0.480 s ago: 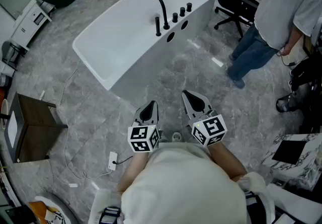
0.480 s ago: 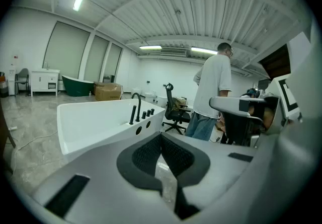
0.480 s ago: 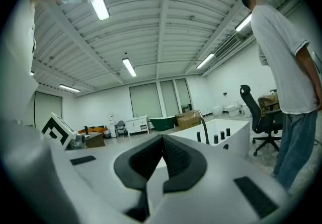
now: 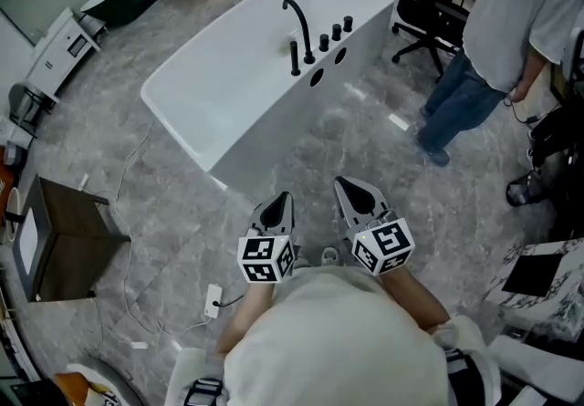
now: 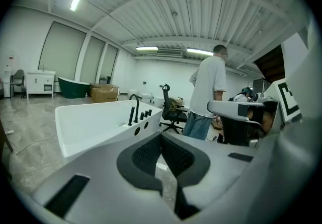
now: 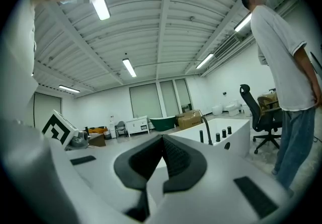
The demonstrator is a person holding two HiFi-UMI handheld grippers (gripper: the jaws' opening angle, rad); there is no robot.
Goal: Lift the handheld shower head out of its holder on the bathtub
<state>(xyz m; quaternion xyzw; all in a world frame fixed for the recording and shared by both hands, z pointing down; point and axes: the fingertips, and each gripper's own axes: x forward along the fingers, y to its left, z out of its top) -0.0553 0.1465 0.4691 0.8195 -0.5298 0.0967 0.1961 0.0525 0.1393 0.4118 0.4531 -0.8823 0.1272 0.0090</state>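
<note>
— So, how do the two grippers stand?
— Both are closed, pads pressed together with nothing between them. The left gripper (image 4: 281, 202) and the right gripper (image 4: 347, 189) hang side by side over the grey floor (image 4: 182, 213), close in front of the person holding them, touching nothing.
— And the shower head?
— The handheld shower head (image 4: 294, 57) stands upright in its holder on the rim of the white bathtub (image 4: 274, 132). It is a slim black stick just beside the curved black spout (image 4: 297, 16), with three black knobs (image 4: 336, 32) in a row past it.
— Are the grippers near it?
— No, well apart. Bare floor lies between their tips and the tub's near wall, though both point roughly toward it.
— Anyone else about?
— A bystander (image 4: 516, 16) in a grey shirt and jeans stands right of the tub, near a black office chair (image 4: 418, 5).
</note>
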